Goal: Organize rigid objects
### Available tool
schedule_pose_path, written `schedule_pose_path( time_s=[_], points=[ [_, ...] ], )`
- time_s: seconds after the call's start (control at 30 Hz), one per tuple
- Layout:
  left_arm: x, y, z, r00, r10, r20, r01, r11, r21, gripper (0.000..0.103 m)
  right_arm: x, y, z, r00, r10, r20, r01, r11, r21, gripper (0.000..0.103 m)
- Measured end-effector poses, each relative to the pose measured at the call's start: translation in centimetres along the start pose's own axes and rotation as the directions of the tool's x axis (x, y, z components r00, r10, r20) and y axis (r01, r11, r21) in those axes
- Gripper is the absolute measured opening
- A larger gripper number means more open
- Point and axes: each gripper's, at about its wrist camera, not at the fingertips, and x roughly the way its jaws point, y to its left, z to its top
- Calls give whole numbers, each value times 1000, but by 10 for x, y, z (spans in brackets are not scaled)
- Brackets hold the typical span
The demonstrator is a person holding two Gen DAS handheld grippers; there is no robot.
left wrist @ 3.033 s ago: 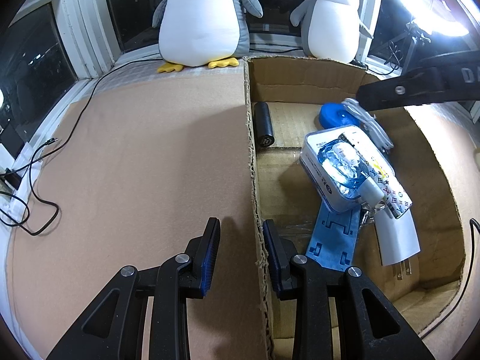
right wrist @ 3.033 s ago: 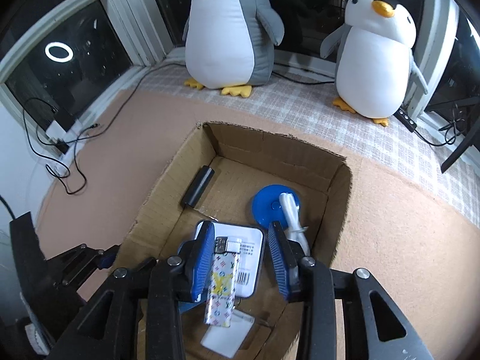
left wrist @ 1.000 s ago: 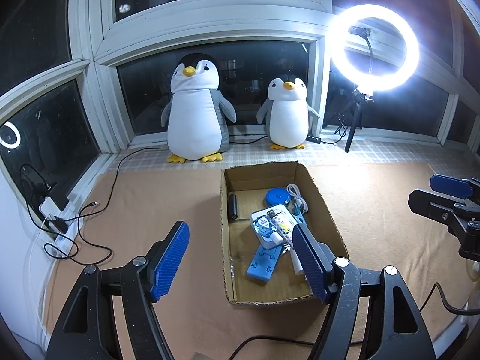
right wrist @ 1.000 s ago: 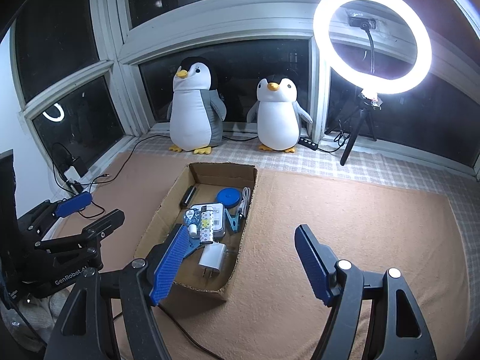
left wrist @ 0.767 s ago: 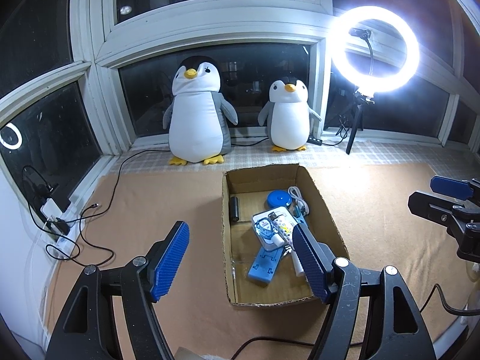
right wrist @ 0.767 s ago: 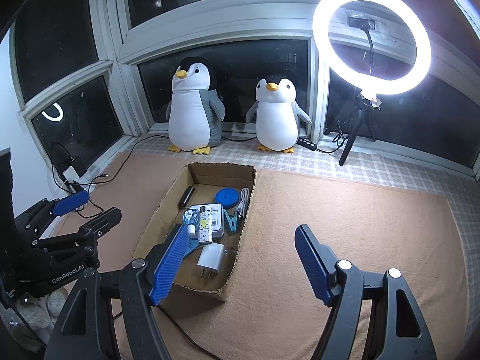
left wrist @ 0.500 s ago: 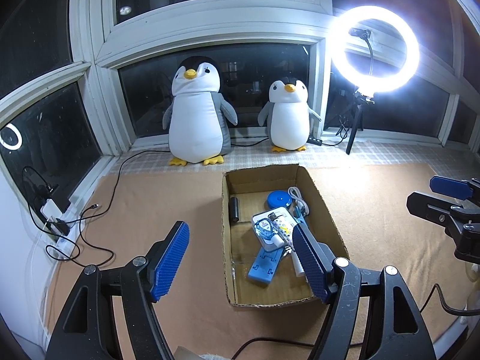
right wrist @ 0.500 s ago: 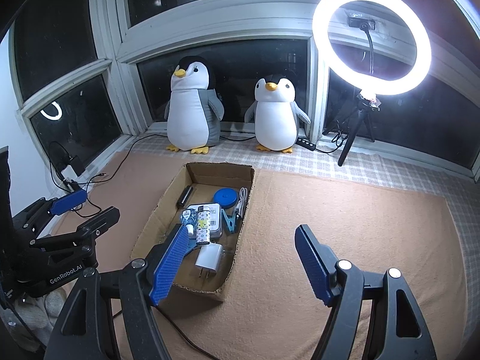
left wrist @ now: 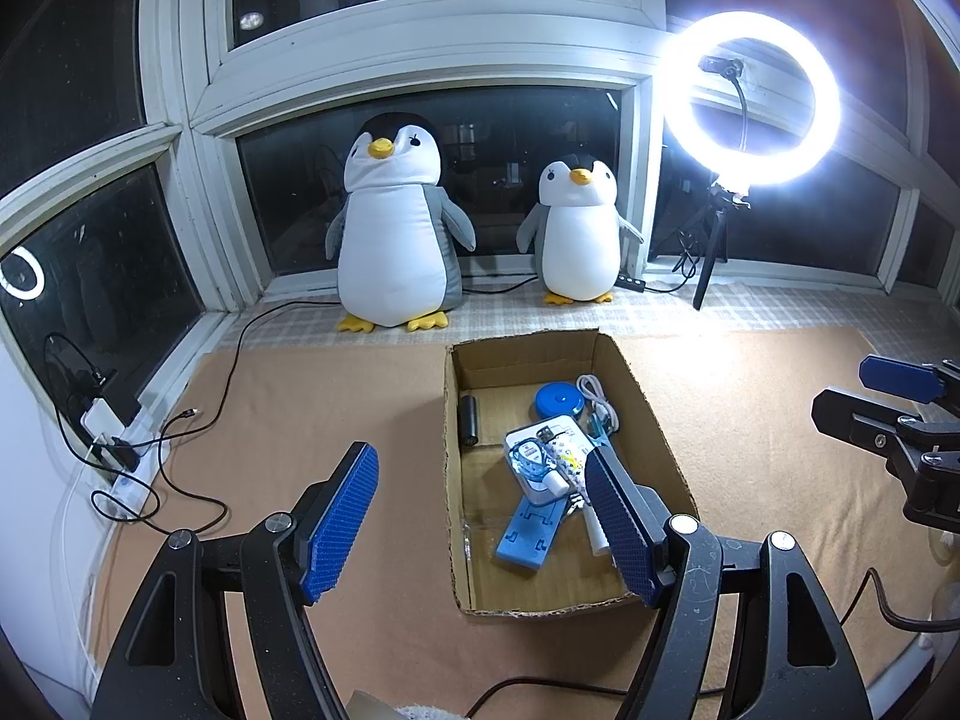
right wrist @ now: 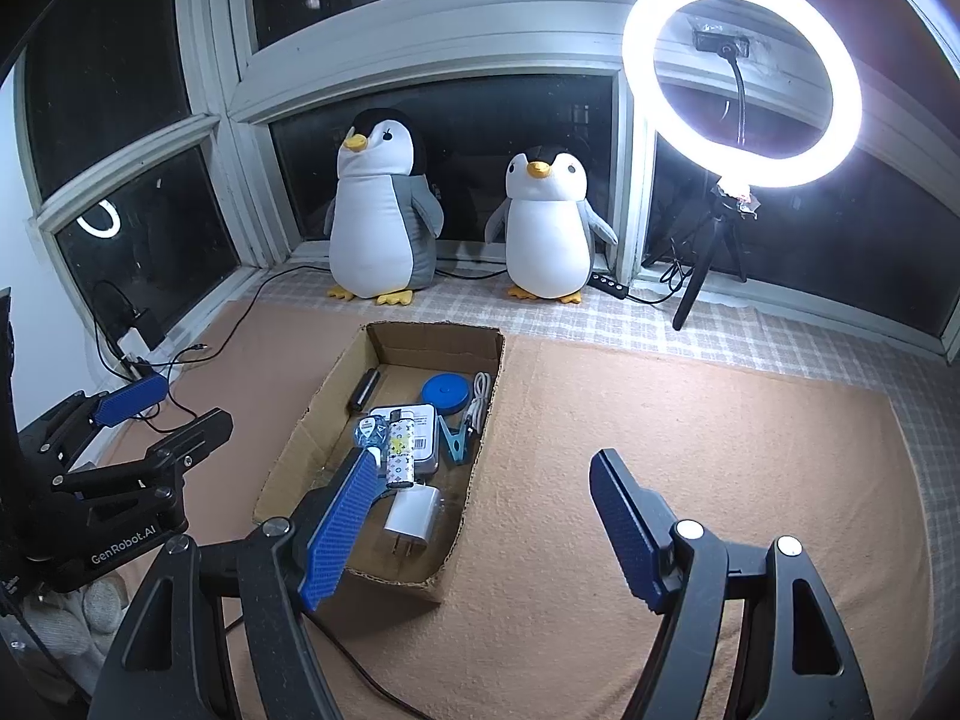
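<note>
An open cardboard box (left wrist: 447,450) (right wrist: 432,333) sits on the tan mat. In it lie a black cylinder (left wrist: 468,420), a blue round disc (right wrist: 445,391), a white cable (right wrist: 480,396), a blue clip (right wrist: 455,441), a flat white pack (left wrist: 540,450), a patterned lighter (right wrist: 401,456), a blue stand (left wrist: 531,534) and a white charger (right wrist: 411,516). My left gripper (left wrist: 480,498) hangs open and empty, well above and in front of the box. My right gripper (right wrist: 483,480) is likewise wide open and empty, to the box's right. Each gripper shows at the edge of the other's view.
Two penguin plush toys (left wrist: 393,228) (left wrist: 579,234) stand on the window ledge behind the box. A lit ring light on a tripod (left wrist: 750,102) stands at the back right. Cables and a power strip (left wrist: 108,450) lie along the left edge. Bare mat (right wrist: 690,420) spreads right of the box.
Three seconds ago both grippers were down at the box, the right one around the lighter. They have since lifted back and opened wide; the lighter lies in the box. Little motion over the last second.
</note>
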Motion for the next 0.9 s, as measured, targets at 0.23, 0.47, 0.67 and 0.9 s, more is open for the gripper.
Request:
schedule_pose_path(
  time_s=[0.23, 0.47, 0.67, 0.9],
  points=[
    [2, 2, 1, 1000, -1, -3, 1, 1000, -2, 75, 0, 0, 0, 1000, -3, 1, 3, 1000, 0, 70],
    [2, 1, 1, 1000, -1, -4, 1, 1000, -2, 75, 1, -1, 1, 1000, -4, 0, 4, 1000, 0, 70],
    [4, 2, 1, 1000, 0, -7, 0, 1000, -1, 75, 2, -2, 1, 1000, -3, 0, 3, 1000, -1, 70],
    [4, 1, 0, 1000, 6, 4, -6, 1000, 6, 79, 5, -6, -1, 1000, -6, -8, 6, 1000, 0, 70]
  ],
)
